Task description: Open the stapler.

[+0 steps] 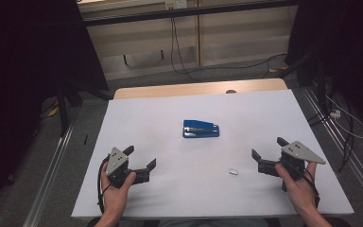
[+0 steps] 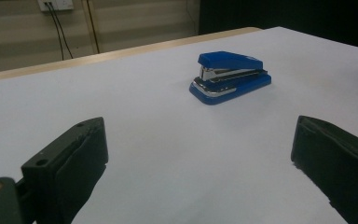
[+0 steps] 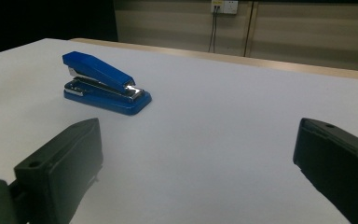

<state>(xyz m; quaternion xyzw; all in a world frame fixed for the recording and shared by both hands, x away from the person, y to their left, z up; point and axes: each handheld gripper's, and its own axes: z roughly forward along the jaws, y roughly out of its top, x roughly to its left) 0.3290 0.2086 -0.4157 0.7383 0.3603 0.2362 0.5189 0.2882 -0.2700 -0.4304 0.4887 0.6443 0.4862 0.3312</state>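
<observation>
Both grippers sit low near the front edge of the white worktop (image 1: 137,113), jaws spread wide and empty. The left gripper (image 1: 141,158) rests at the left, the right gripper (image 1: 267,150) at the right, each angled inward toward the blue stapler (image 1: 201,128), which lies flat in the middle of the worktop, well apart from both. From the left gripper view the stapler (image 2: 230,77) stands ahead and a little to the right; from the right gripper view it (image 3: 106,84) lies ahead and to the left.

Now, the risks. The stapler is low, smooth and sitting loose on a slick sheet, so a jaw that arrives off-centre will likely shove it along instead of catching it. Pinch it across the sloped top arm and it may squirt out, or the arm may press down and fire a staple. A small silvery piece (image 1: 233,172) lies on the worktop just inward of the right gripper; I cannot tell what it is, but a careless sweep from that side could knock it away. With both grippers converging on one small thing, they could also clash.
</observation>
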